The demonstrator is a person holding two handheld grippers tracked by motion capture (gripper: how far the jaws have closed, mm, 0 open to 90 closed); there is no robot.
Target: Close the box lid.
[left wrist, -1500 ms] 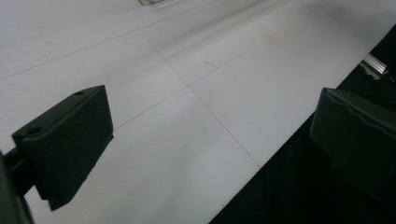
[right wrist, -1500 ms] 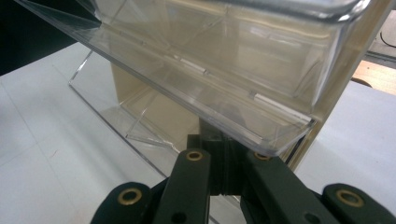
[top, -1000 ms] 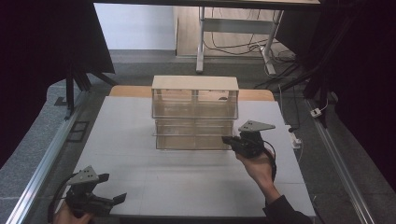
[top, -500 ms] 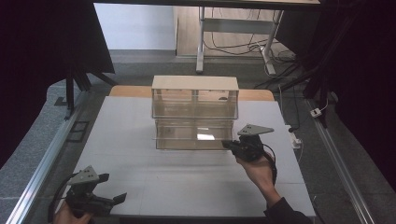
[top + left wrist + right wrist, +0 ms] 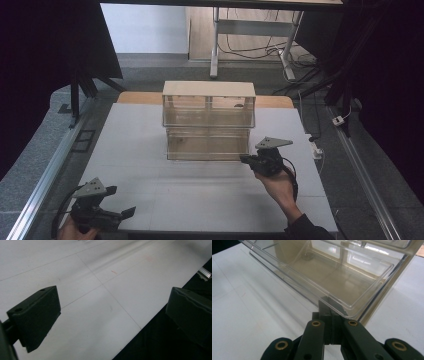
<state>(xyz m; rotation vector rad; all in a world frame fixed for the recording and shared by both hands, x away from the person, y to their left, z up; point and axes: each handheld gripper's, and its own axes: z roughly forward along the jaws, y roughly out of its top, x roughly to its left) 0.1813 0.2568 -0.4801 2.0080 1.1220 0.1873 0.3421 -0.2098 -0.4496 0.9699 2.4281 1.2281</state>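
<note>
the step in hand looks like pulling out the lower drawer [image 5: 207,145] of the clear plastic drawer cabinet [image 5: 208,107]. the right gripper [image 5: 329,306] has its jaws closed together on the front lip of this drawer, near the drawer's corner; the two black jaws meet with only the thin clear edge between them. the drawer stands just ahead of this gripper and appears empty, with its front already out of the cabinet frame a little. in the high view the right gripper [image 5: 250,160] sits at the right front corner of the drawer, and the cabinet rises behind it on the white table [image 5: 200,200].

the left gripper [image 5: 112,312] is wide open and holds nothing; below it is bare table near the front edge. in the high view it [image 5: 122,212] rests well apart from the cabinet.

the next move, i judge, calls for a straight, level pull toward the person, so the thin lip does not slip from the jaws and the light cabinet does not slide along.
</note>
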